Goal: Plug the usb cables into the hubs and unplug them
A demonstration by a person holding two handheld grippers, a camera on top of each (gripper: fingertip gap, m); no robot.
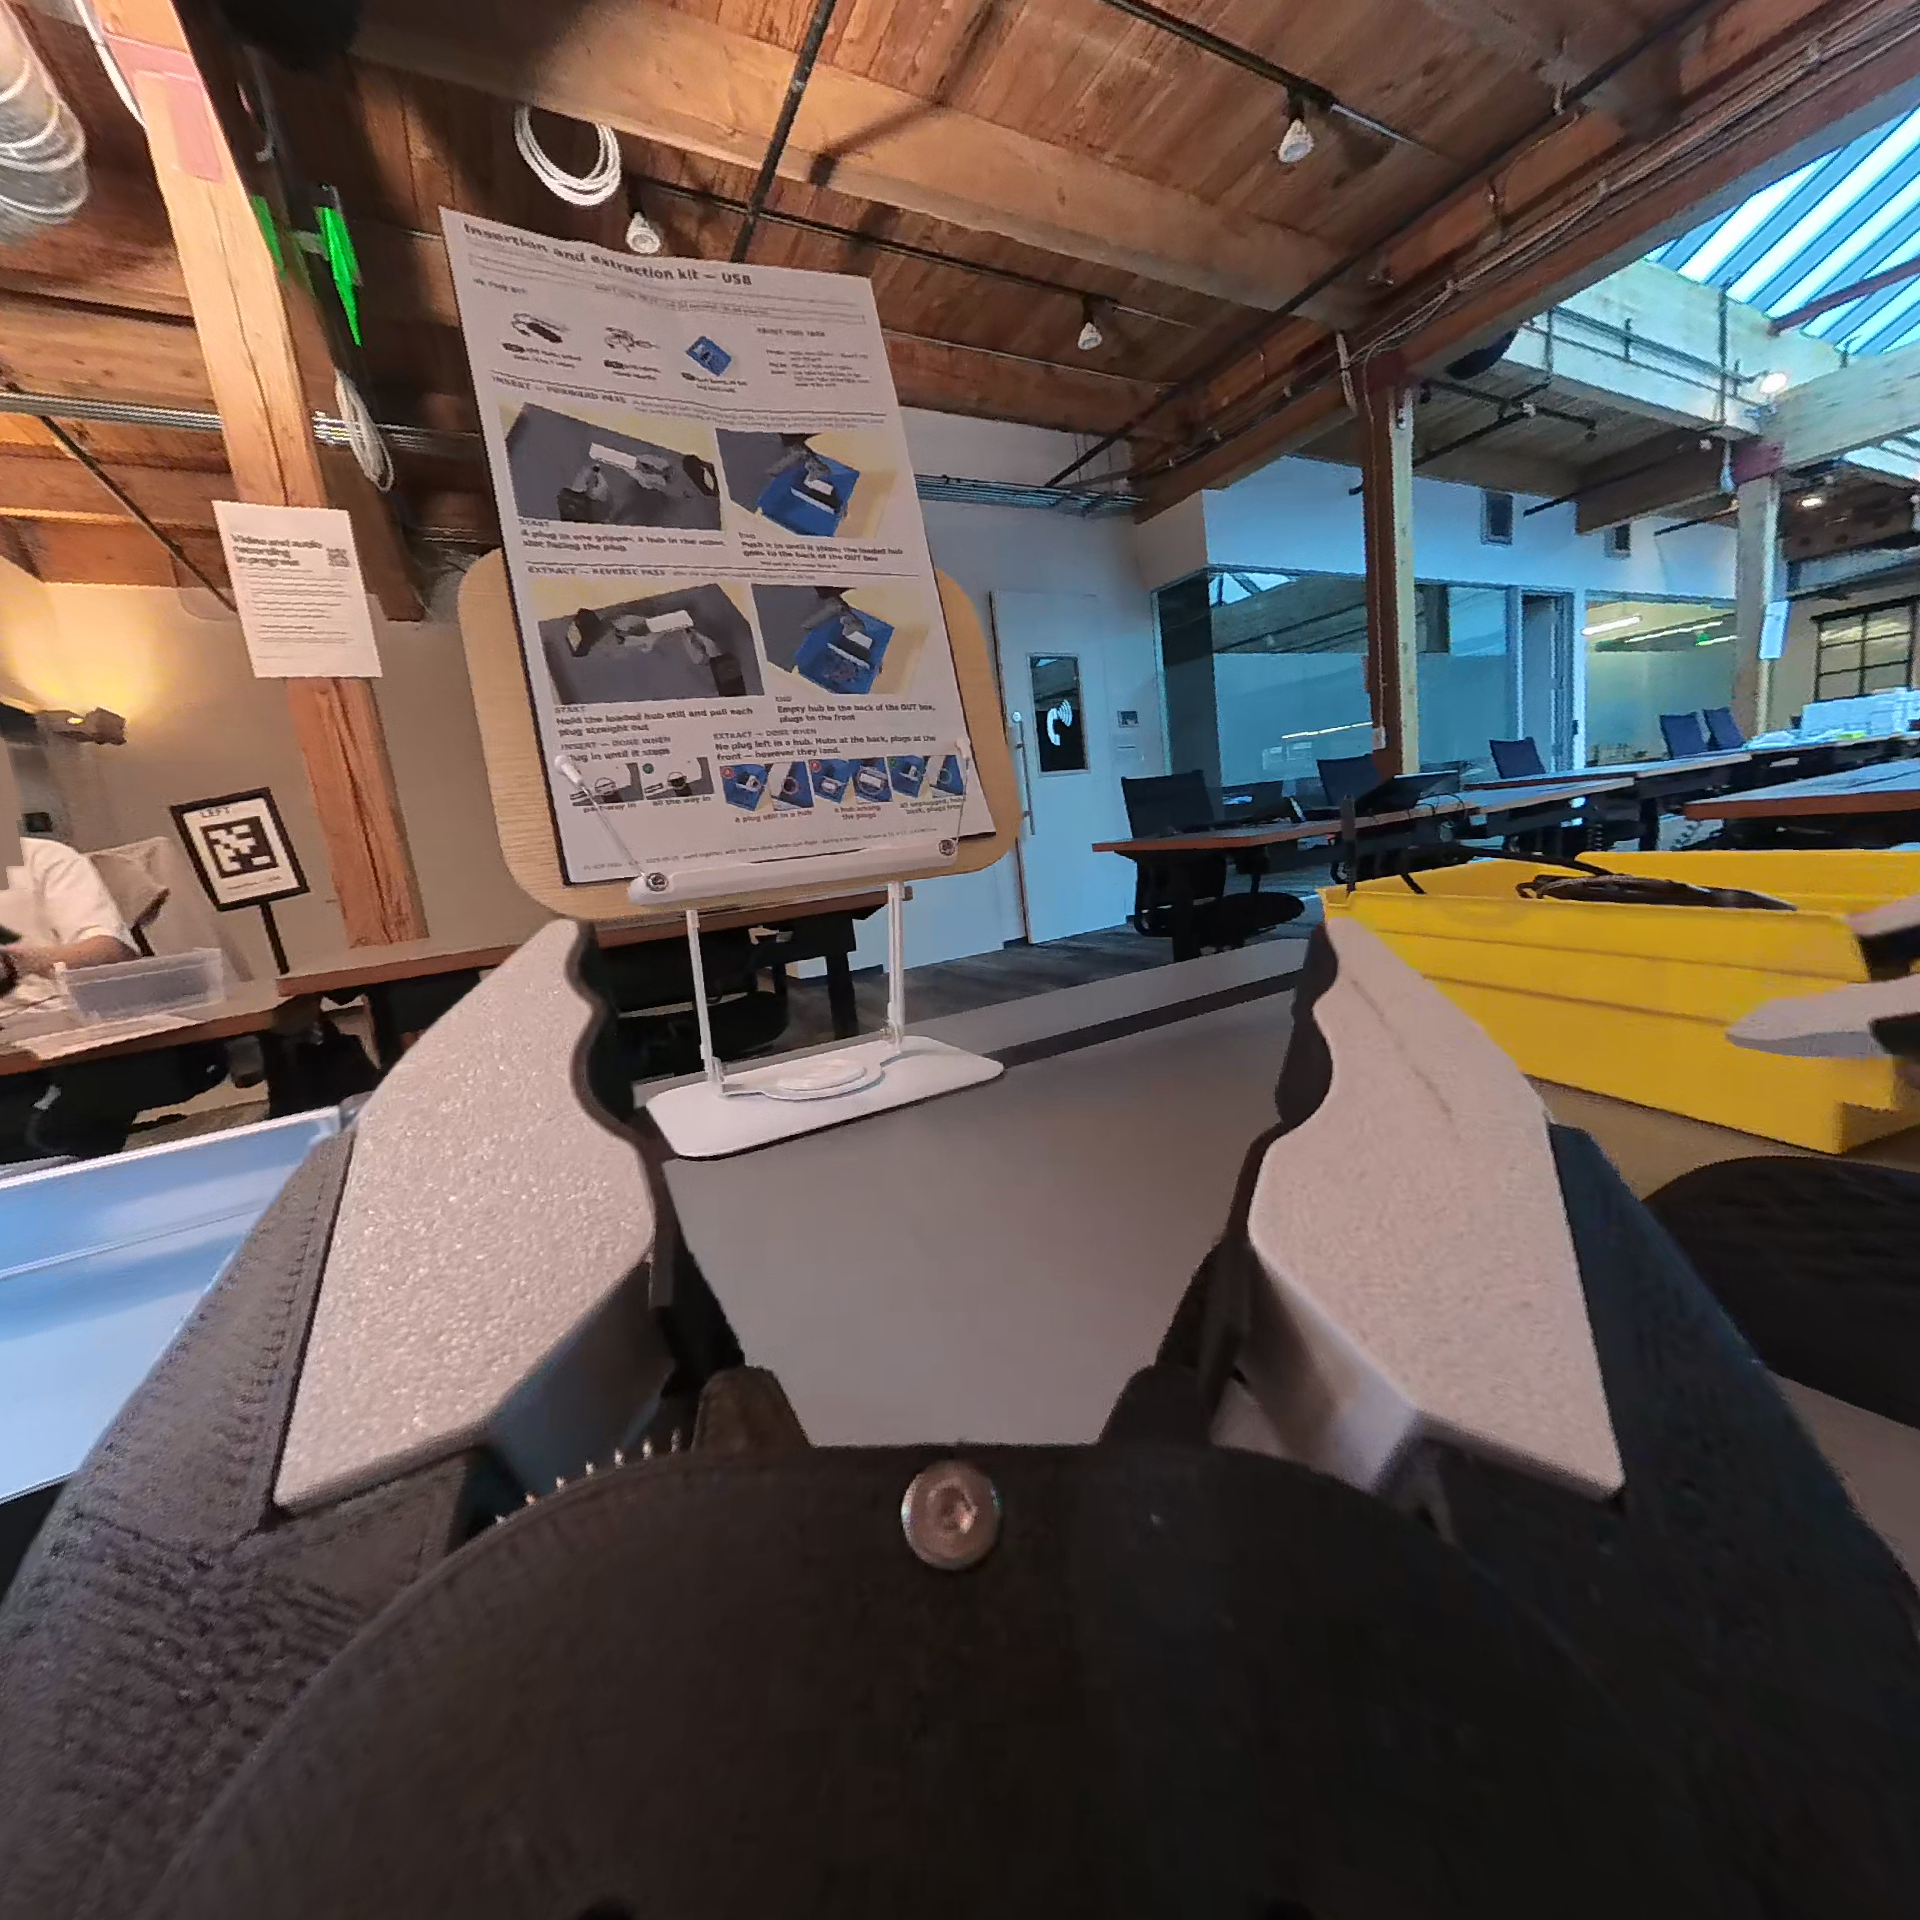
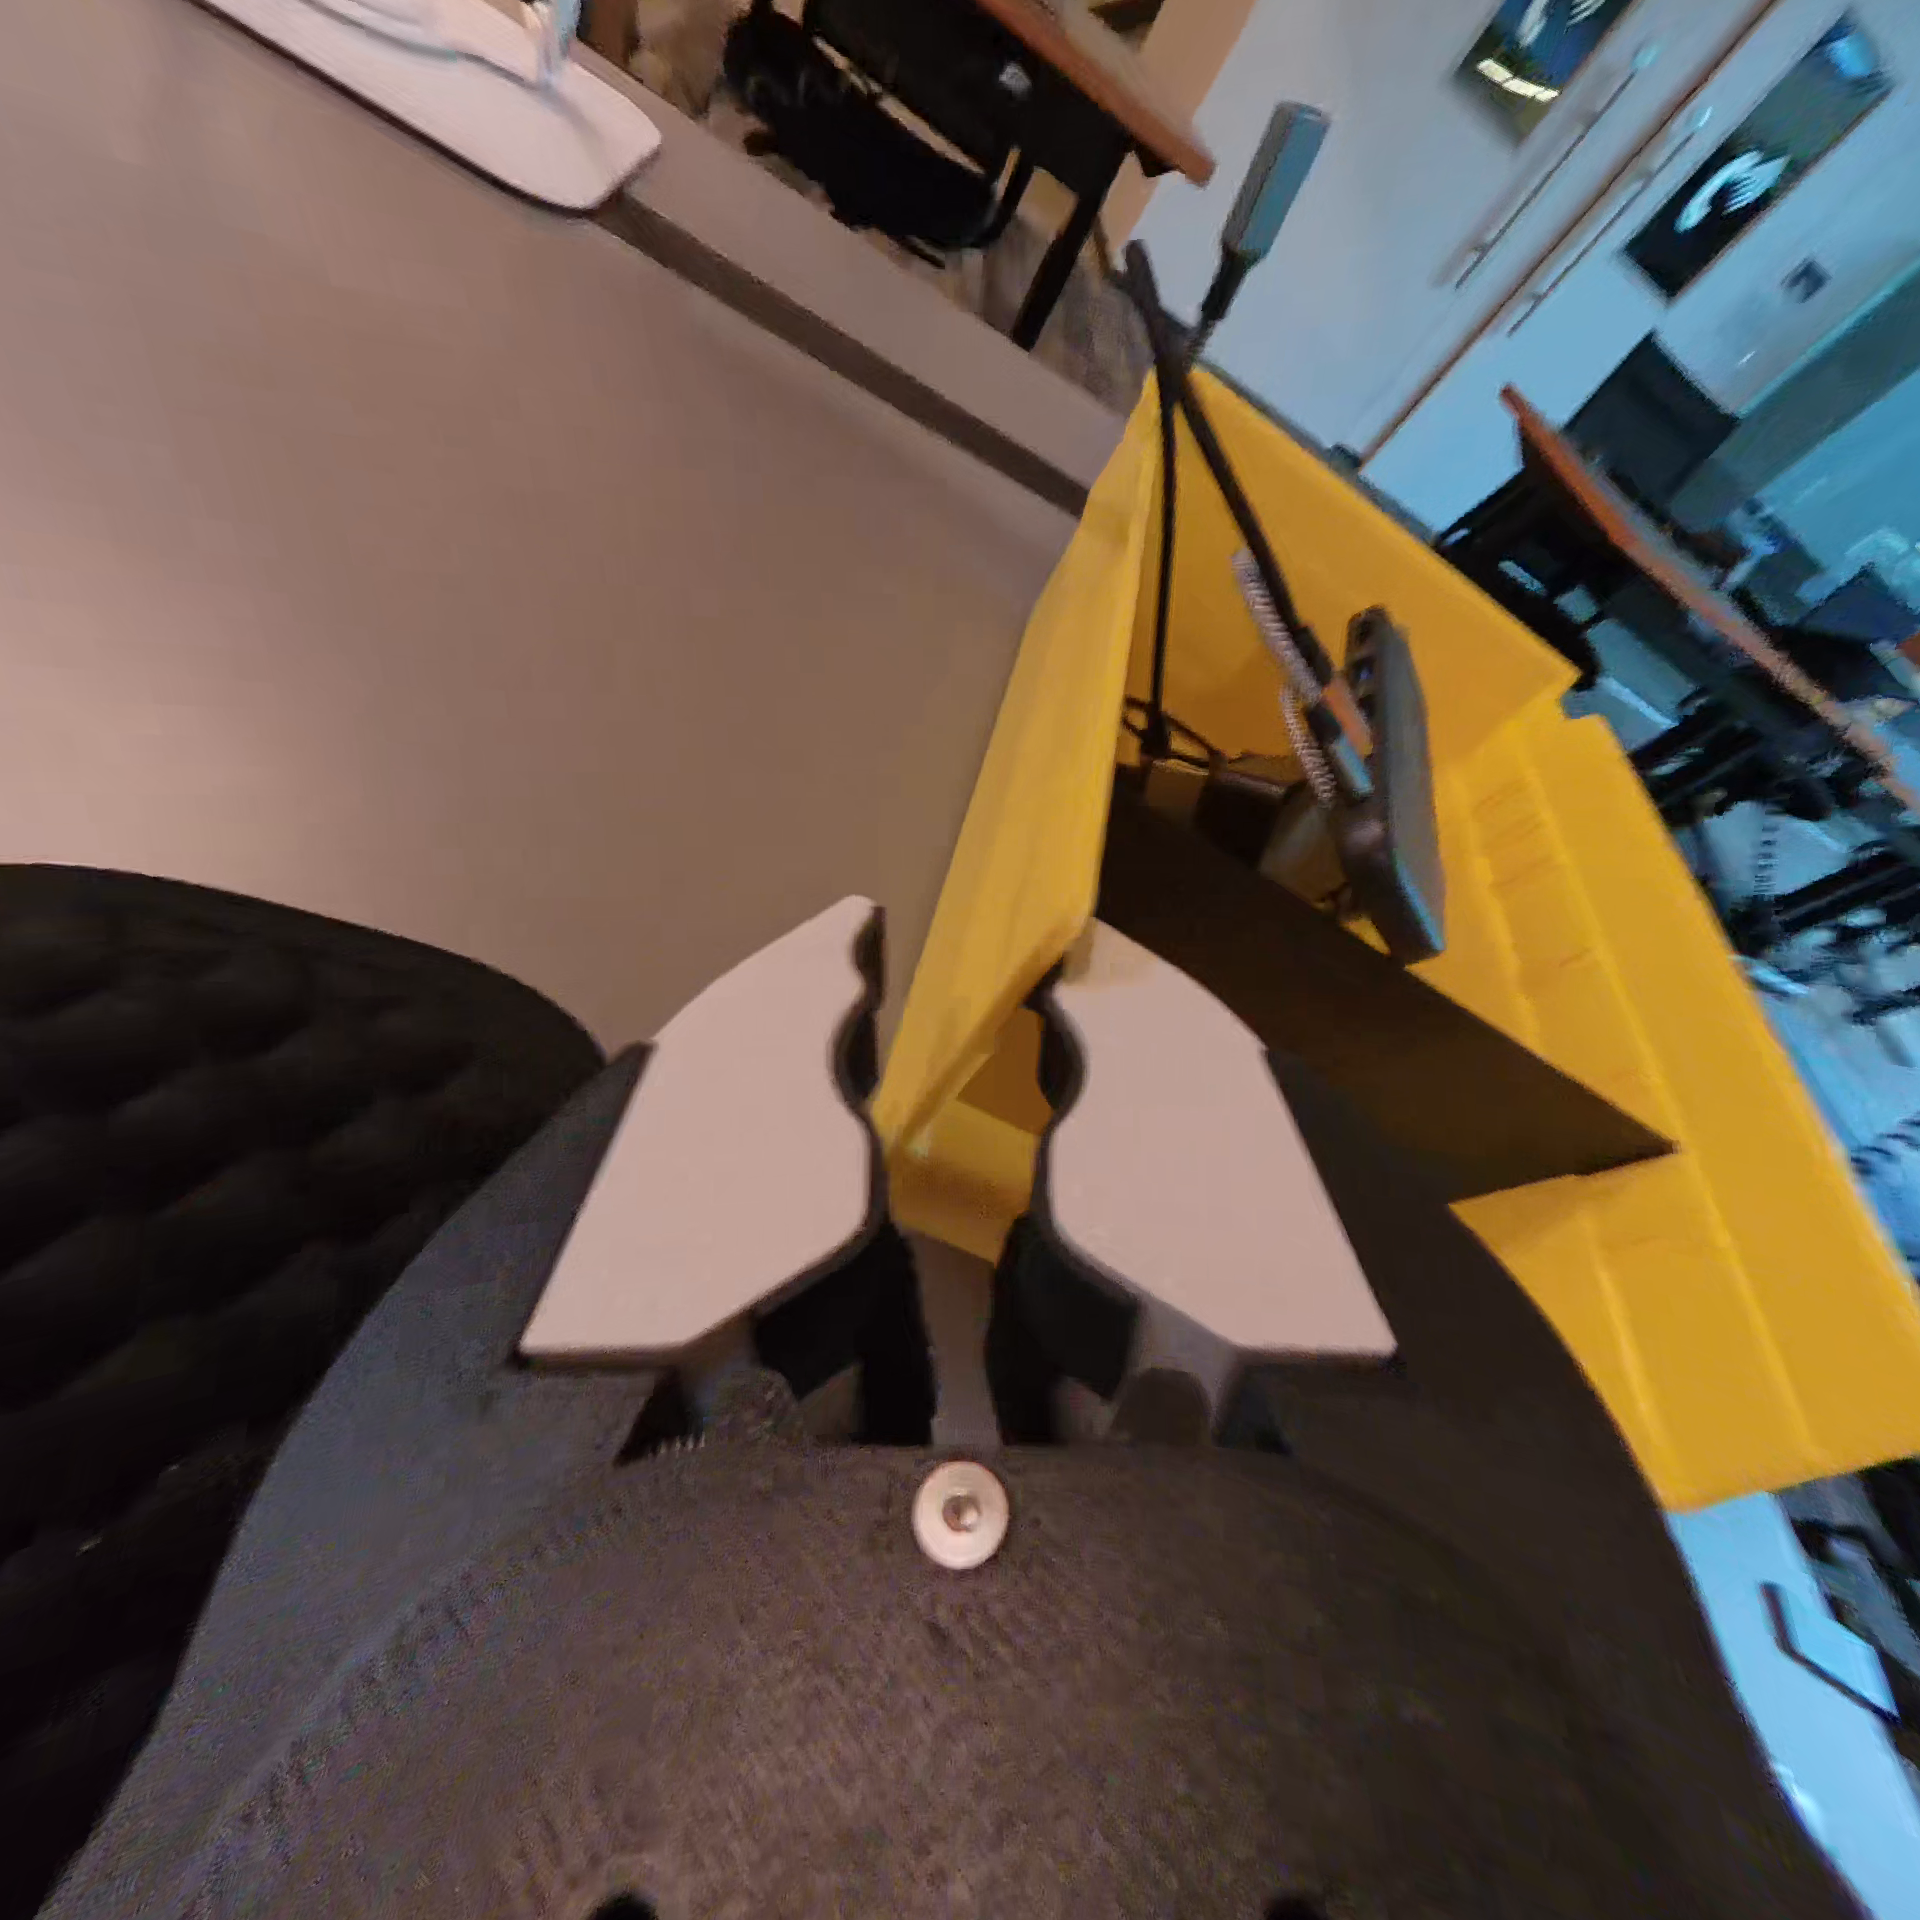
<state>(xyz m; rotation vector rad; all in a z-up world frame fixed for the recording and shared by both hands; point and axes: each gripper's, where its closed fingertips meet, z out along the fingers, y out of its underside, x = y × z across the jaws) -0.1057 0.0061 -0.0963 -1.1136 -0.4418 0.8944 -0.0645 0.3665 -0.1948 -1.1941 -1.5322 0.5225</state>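
Note:
A yellow bin point(image 2: 1621, 1174) holds a black USB hub point(image 2: 1397, 769) leaning on its wall, with black cables point(image 2: 1169, 540) and a braided silver cable point(image 2: 1283, 665). A grey USB plug point(image 2: 1273, 177) sticks up above the bin's rim. My right gripper point(image 2: 961, 951) is narrowly open and empty, just short of the bin's near corner. My left gripper point(image 1: 956, 945) is wide open and empty above the grey table, facing a stand. The yellow bin point(image 1: 1621, 987) is to its right, with dark cables point(image 1: 1652, 891) in it. The right gripper's tips point(image 1: 1818, 1023) show at the edge.
An instruction sheet on a clear stand point(image 1: 717, 561) with a white base point(image 1: 831, 1101) stands at the table's far edge. A black dimpled pad point(image 2: 208, 1101) lies on the table, and a black divider point(image 2: 1371, 1018) crosses the bin. A pale tray point(image 1: 114, 1268) is at left, with a seated person point(image 1: 52, 914) behind.

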